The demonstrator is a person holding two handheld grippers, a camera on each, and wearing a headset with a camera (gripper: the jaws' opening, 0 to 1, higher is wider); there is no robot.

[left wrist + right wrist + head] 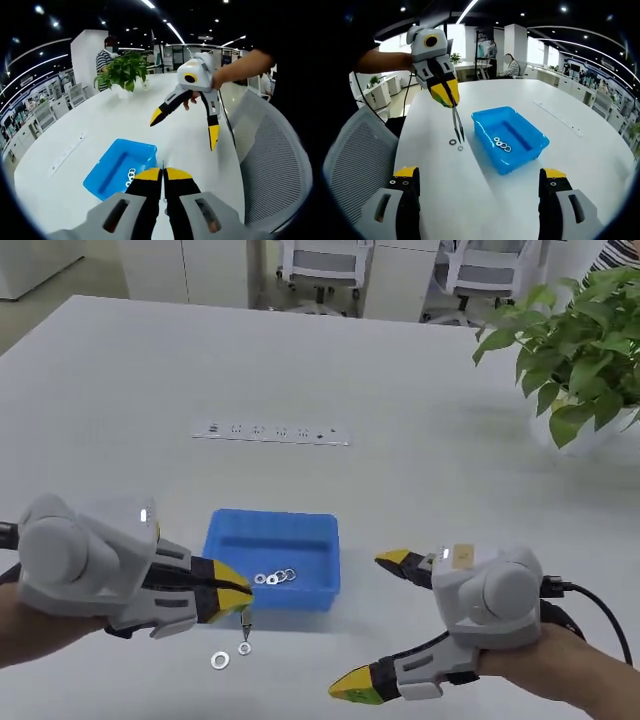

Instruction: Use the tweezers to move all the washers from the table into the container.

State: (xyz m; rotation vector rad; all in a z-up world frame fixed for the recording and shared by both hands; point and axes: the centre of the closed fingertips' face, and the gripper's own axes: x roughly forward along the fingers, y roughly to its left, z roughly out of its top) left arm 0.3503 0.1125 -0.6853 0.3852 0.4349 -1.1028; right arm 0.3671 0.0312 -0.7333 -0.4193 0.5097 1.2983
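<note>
My left gripper (228,592) is shut on thin metal tweezers (244,622) whose tips point down at the table. Two washers lie there, one (219,660) left of the other (244,648), just under the tweezers' tips. Behind them stands the blue container (225,540) with several washers (275,578) inside. My right gripper (375,625) hovers open to the right of the container, holding nothing. In the right gripper view the tweezers (457,122) hang above the two washers (452,142) beside the container (530,152). In the left gripper view the jaws (163,172) pinch the tweezers near the container (107,175).
A white power strip (270,432) lies further back on the table. A potted plant (580,350) stands at the right edge. Office chairs (320,265) line the far side, and a mesh chair (270,165) stands close to the near edge.
</note>
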